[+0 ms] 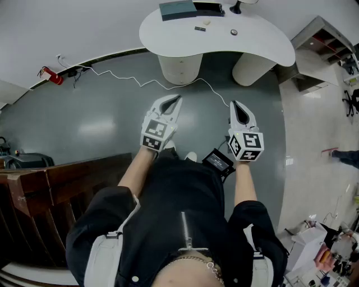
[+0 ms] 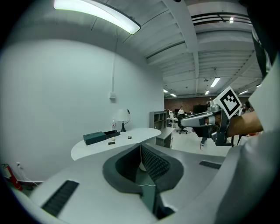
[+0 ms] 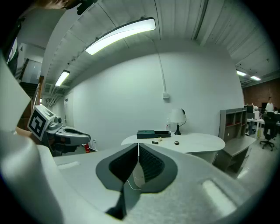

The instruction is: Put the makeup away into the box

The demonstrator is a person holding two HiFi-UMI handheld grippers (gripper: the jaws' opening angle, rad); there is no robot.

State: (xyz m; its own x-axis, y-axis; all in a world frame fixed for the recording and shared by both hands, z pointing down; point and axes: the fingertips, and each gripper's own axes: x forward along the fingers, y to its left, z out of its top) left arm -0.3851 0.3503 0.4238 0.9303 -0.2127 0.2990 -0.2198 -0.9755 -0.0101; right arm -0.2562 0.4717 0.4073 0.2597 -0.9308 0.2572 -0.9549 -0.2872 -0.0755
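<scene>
Open floor ran to the table, one thin cable across it; box and lamp crowded its back.

Grey floor, white curved table, white wall, ceiling strip light, dark wooden railing.

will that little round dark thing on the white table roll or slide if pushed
The round item looks flat on the table, so it likely slides rather than rolls. Small, so probably light, its low edge hard to pinch.
</scene>
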